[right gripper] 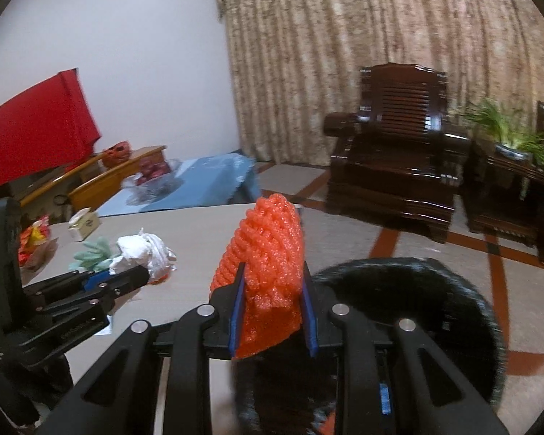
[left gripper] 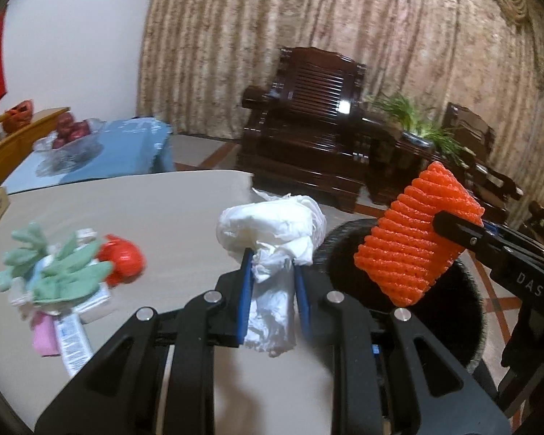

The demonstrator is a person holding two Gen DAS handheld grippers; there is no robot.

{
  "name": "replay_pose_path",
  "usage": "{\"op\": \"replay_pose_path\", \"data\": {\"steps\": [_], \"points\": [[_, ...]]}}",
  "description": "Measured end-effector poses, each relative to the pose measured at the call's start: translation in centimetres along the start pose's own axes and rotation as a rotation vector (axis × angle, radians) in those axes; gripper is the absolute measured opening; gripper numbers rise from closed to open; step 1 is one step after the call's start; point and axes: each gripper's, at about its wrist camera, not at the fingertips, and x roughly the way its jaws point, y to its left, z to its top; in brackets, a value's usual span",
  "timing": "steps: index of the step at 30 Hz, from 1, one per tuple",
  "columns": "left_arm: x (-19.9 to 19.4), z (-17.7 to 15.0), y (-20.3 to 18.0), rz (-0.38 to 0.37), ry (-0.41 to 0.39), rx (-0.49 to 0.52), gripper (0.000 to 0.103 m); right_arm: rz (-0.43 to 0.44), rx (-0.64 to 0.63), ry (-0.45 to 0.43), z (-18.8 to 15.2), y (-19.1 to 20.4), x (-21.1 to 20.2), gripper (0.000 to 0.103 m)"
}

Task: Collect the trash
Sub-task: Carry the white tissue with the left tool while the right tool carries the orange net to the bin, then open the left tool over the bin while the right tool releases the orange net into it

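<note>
Now, grippers: two, both carrying trash.
Left gripper (left gripper: 272, 264): pads clamped on one crumpled white tissue wad (left gripper: 272, 228), held above the table (left gripper: 156, 203).
Right gripper (right gripper: 272, 275): pads clamped on one orange foam net (right gripper: 268, 250), held over the bin's near rim.
Bin (right gripper: 435, 308): one, black, round, on the floor beside the table's edge.
Trash left on table: one heap with green gloves (left gripper: 58, 268), one red bag (left gripper: 123, 261), some blurred packets.
Armchairs (right gripper: 395, 159): two dark wooden ones.

bin (right gripper: 453, 311): near rim behind gripper | table litter (left gripper: 54, 275): blurred
</note>
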Motion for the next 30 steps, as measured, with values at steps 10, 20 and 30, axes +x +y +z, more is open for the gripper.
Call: {"op": "replay_pose_path", "data": {"steps": [10,20,30], "points": [[4.4,-0.3,-6.7,-0.117,0.043,0.071,0.021,-0.14,0.046,0.019,-1.7,-6.8,-1.6,0.027],[8.3,-1.5,-10.7,-0.179,0.102,0.113,0.021,-0.208,0.099,0.055,-3.9,-10.5,-1.8,0.027],[9.9,-2.2,-11.5,-0.232,0.151,0.098,0.059,-0.263,0.128,0.09,-5.2,-12.0,-1.6,0.045]]}}
